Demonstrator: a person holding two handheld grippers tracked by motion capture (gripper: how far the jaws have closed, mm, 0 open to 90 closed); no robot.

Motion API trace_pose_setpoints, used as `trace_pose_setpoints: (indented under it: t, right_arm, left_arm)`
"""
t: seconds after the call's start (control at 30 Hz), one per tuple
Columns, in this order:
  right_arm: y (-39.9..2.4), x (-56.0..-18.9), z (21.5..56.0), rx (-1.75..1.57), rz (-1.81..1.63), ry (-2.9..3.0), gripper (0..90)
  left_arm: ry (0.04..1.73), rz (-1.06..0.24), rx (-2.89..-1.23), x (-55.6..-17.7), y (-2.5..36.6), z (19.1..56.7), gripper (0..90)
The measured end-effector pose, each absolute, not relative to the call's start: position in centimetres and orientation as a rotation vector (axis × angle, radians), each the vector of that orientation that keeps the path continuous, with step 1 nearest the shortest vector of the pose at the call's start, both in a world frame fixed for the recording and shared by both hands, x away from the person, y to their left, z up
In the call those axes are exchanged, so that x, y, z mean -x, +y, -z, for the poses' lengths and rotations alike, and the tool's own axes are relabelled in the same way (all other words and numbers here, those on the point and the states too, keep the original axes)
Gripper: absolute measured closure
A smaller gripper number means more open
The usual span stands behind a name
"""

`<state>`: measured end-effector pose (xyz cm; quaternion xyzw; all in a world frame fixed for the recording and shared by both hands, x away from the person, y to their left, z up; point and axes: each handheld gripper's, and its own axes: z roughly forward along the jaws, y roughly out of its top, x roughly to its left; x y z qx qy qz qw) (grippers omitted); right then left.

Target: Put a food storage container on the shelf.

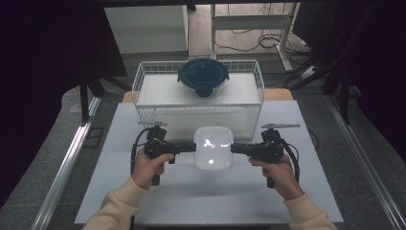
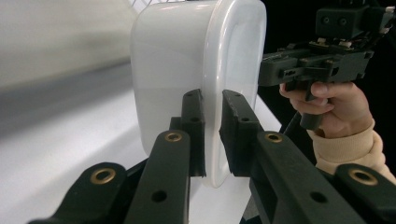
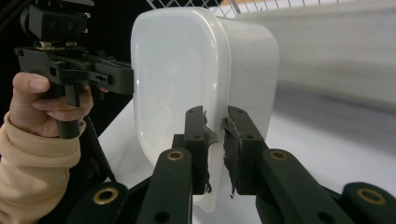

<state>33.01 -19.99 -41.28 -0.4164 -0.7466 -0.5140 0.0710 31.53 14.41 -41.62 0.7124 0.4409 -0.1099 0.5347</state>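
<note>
From the high view, the white container (image 1: 213, 148) hangs between the two grippers near the middle of the table (image 1: 143, 201), just in front of the wire basket (image 1: 143, 91) that stands along the far edge. The left gripper (image 1: 191, 147) pinches its left rim and the right gripper (image 1: 234, 147) its right rim; gripping from opposite sides probably keeps the tub level as it is carried. A round, dark-lidded bowl (image 1: 203, 76) already sits at the basket's back, so the basket is likely the goal. Whether the container's underside touches the table is hard to tell here.

In the left gripper view, both jaws are clamped on the thin lip where lid meets body of the white container (image 2: 187, 60), with the right gripper (image 2: 264, 74) at the opposite rim beyond. The container's top is cut off.

In the right gripper view, the frayed pads (image 3: 231, 140) squeeze the same lip of the white container (image 3: 177, 70), and the left gripper (image 3: 128, 81) meets the rim opposite. The contents cannot be seen through the milky walls.
</note>
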Motion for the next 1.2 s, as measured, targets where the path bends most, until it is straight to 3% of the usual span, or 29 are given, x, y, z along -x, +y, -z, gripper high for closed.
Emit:
trace_pose_setpoints:
  t: [1.2]
  right_arm:
    - [-17.4,-35.1,32.2,1.120,1.658,-2.392,78.4]
  left_arm:
    - [0.972,0.089,-1.683,-32.3,16.6,32.6,80.8]
